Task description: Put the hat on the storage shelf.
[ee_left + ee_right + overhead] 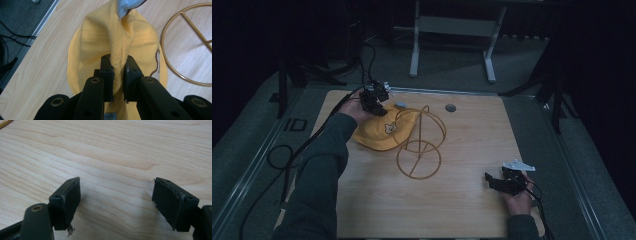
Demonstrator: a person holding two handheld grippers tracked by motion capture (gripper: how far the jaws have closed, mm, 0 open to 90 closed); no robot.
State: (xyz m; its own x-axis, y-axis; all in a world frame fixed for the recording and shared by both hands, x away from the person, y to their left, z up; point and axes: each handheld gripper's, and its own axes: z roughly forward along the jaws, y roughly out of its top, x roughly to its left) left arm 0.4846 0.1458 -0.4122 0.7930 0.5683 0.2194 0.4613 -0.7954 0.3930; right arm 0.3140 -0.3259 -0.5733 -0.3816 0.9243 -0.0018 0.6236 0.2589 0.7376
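While the right hand-held gripper (507, 181) rests nearest me at the worktop's (462, 200) front right corner, its jaws spread wide with bare wood between them, the gold wire stand (421, 145) sits mid-worktop. Just beyond it, at the far left, lies the yellow cap (384, 130), soft cotton with stitched seams, a small pale patch with dark outline on its front and a grey-blue tip at its top. No lettering on it is legible. The left hand-held gripper (118, 75) is clenched on a pinched fold of the cap's crown.
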